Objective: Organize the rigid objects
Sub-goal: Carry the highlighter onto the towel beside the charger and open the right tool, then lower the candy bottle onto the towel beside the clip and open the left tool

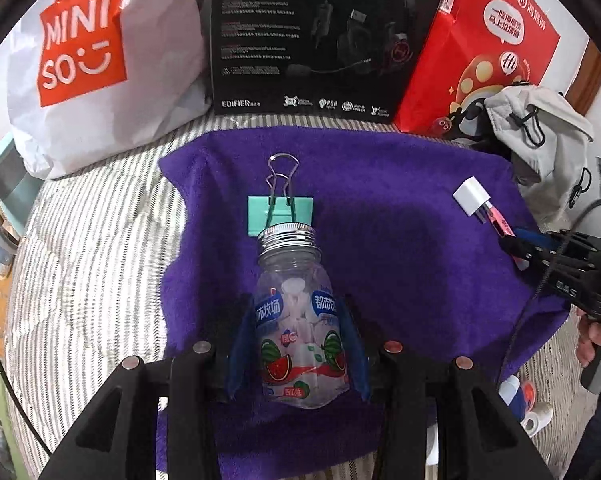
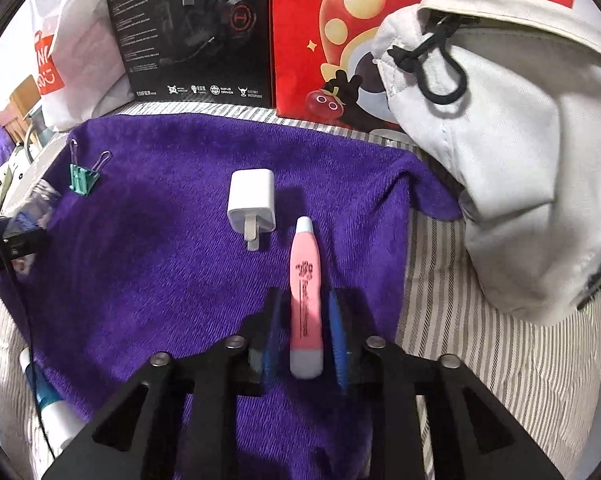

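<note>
Both my grippers hold items over the purple towel (image 2: pixel 160 280).

My left gripper (image 1: pixel 298 344) clamps the bottle (image 1: pixel 296 320); my right gripper (image 2: pixel 304 336) pinches the pink pen (image 2: pixel 305 300). Beyond lie the white charger (image 2: pixel 251 200) and green clip (image 1: pixel 280 214).

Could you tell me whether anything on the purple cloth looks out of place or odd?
Only one thing: the clear bottle between the left gripper fingers has no cap, its threaded neck bare. No cap is in view. Nothing looks spilled or damaged.
</note>
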`<state>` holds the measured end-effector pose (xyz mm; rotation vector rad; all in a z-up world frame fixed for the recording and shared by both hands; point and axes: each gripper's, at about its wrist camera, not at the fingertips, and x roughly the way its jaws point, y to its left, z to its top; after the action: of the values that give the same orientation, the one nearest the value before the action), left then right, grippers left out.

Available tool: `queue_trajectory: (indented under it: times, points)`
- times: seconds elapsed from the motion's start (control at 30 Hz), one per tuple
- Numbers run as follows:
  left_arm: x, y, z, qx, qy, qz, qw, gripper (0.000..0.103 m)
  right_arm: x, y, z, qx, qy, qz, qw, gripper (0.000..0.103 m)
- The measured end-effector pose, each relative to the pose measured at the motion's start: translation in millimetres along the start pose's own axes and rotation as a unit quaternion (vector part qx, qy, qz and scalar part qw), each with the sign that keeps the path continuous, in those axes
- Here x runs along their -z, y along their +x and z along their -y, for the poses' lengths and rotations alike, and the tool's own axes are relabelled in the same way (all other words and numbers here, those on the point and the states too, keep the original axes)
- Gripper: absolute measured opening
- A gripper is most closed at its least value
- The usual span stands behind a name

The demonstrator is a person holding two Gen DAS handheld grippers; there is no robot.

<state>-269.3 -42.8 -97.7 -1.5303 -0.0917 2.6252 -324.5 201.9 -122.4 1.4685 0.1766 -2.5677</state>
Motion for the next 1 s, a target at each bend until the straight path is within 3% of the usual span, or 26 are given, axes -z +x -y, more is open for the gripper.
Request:
queue_trajectory:
  times: [0.17,0.6,0.8,1.0]
  points:
    - [-2.3,12.0,10.4,-0.03,0.024,-0.01,0.9992,0.04,4.2,-27.7,-2.3,0.009,-0.009,0.024,1.0,0.055]
    - [2.3,14.5,19.2,-0.059,0.048,-0.015,0.997,0.042,54.5,-79.5,-5.0,-0.029,-0.009,0.044,0.999,0.056]
    - [9.1,11.3,17.4,-0.052,0.043,-0.025,0.9974,0.052,81.2,-97.5,2.6,-0.024,0.008,0.04,0.999,0.058]
    - [20.4,-8.2,21.7,-0.055,0.031,-0.017,0.9979,0.054,109.3,-114.4,8.6,-0.038,0.026,0.039,0.998,0.058]
